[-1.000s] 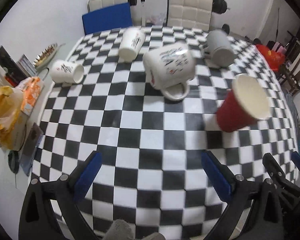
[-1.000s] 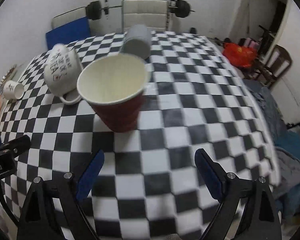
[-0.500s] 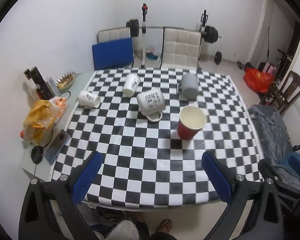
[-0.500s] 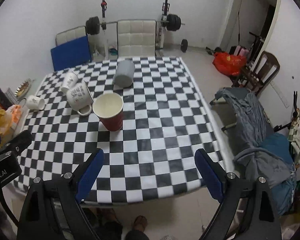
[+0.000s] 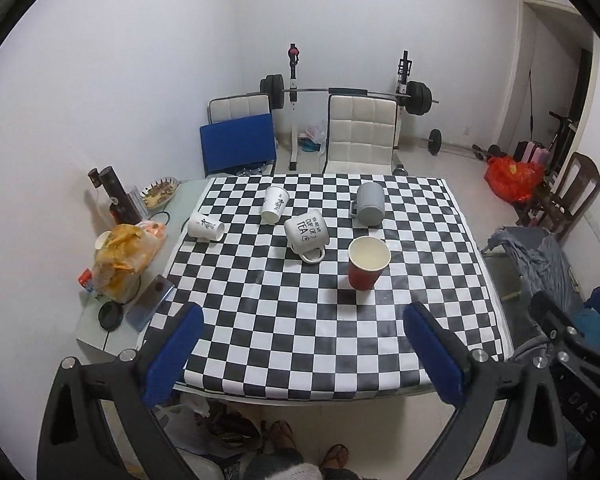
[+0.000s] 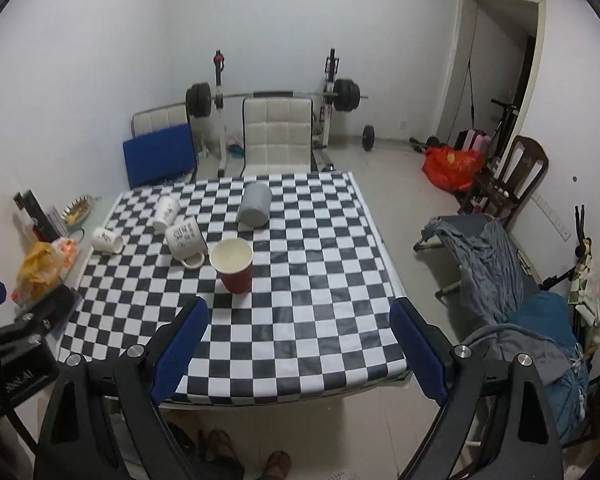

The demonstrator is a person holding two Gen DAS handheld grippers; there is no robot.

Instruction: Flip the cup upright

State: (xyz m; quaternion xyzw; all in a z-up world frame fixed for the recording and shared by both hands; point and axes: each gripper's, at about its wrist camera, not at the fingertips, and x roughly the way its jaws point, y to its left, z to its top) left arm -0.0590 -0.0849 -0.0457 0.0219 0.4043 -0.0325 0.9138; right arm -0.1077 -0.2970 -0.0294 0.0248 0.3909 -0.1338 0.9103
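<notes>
Your left tongs (image 5: 303,348) and right tongs (image 6: 299,342) both gape wide and hold nothing, raised well above the near edge of the black-and-white checkered table (image 5: 284,320). The red paper cup with a cream inside (image 5: 368,263) stands upright on the table, mouth up, just beside the tipped white mug lettered "CUP OF TEA" (image 5: 306,234).
</notes>
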